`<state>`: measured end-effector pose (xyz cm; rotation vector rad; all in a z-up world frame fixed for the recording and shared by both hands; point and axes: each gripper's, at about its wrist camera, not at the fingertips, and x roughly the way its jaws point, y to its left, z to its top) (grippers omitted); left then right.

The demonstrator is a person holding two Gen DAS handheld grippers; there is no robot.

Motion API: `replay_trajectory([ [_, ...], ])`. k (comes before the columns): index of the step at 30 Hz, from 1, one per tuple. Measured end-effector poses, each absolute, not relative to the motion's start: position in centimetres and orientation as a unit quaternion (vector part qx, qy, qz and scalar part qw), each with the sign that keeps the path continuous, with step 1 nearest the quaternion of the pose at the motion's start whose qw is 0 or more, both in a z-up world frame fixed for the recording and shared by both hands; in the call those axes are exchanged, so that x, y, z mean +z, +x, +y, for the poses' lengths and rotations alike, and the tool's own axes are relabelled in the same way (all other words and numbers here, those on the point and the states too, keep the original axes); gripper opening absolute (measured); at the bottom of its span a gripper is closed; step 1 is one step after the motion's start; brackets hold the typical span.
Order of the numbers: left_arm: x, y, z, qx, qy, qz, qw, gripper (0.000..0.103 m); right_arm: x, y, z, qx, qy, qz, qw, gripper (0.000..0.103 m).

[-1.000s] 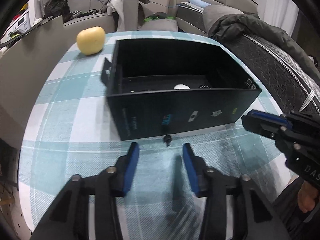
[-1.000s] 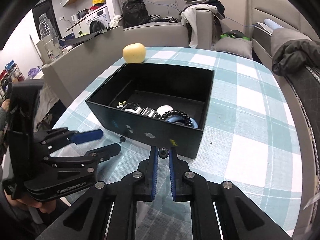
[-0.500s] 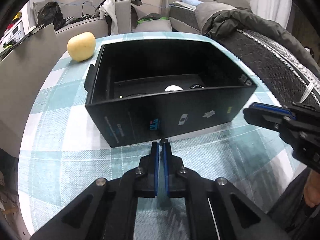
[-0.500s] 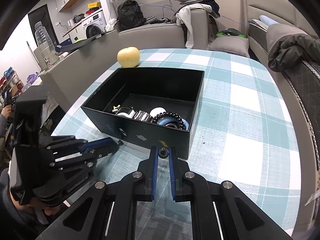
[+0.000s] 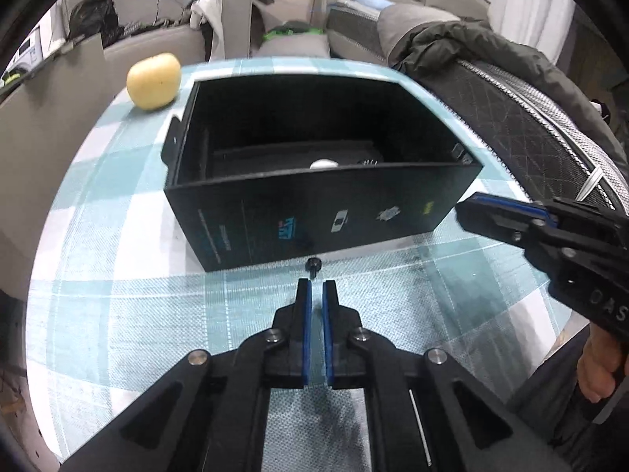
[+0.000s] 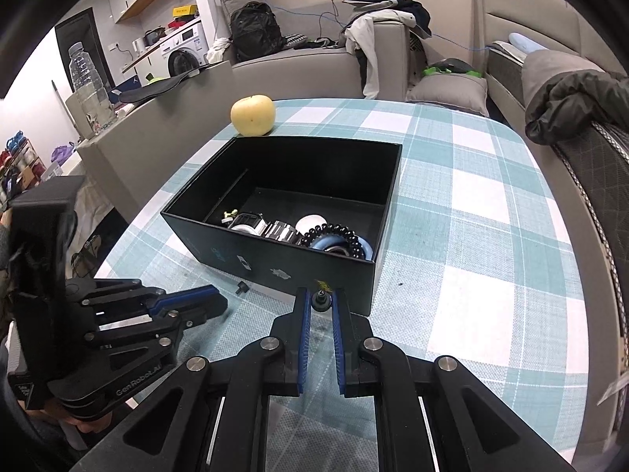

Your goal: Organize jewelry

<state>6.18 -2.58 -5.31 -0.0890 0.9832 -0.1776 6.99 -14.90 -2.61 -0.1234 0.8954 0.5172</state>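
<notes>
A black open box (image 5: pixel 322 212) (image 6: pixel 283 263) stands on the checked tablecloth and holds a metal watch (image 6: pixel 271 230), a black bead bracelet (image 6: pixel 338 236), a blue ring (image 6: pixel 334 244) and a white disc (image 6: pixel 311 222). A small black stud (image 5: pixel 313 265) (image 6: pixel 242 287) lies on the cloth by the box's front wall. My left gripper (image 5: pixel 317 289) (image 6: pixel 212 302) is shut and empty, just short of that stud. My right gripper (image 6: pixel 319 302) (image 5: pixel 477 206) is shut on a second small black stud (image 6: pixel 320 299) near the box's front right corner.
A yellow apple (image 5: pixel 154 80) (image 6: pixel 252 115) sits on the cloth behind the box. A grey sofa with clothes and a bag is beyond the table. A dark jacket (image 6: pixel 578 106) lies on a chair at the right. A water bottle (image 6: pixel 88 86) stands at far left.
My left gripper closed from wide open, reaching the stud on the cloth, then drew back a little without it. My right gripper stayed shut on its stud and rose slightly.
</notes>
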Motion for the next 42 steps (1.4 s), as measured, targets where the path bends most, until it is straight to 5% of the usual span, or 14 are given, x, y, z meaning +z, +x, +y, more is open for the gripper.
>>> replay_trajectory([
  [10, -5.8, 6.9, -3.4, -0.084, -0.036, 0.477, 0.874, 0.008, -2.4, 7.2, -15.5, 0.249, -0.052, 0.427, 0.868, 0.010],
  [20, -5.9, 7.0, -4.3, -0.084, -0.020, 0.469, 0.879, 0.028, -2.1, 7.2, -16.1, 0.249, -0.045, 0.427, 0.868, 0.010],
  [38, -6.4, 7.0, -5.3, -0.041, 0.005, 0.442, 0.896, 0.025, -2.0, 7.4, -16.6, 0.247, -0.040, 0.427, 0.869, 0.010],
  [42, -6.5, 6.8, -5.2, -0.049, 0.004, 0.435, 0.899, 0.005, -1.9, 7.3, -16.7, 0.247, -0.037, 0.426, 0.870, 0.010],
])
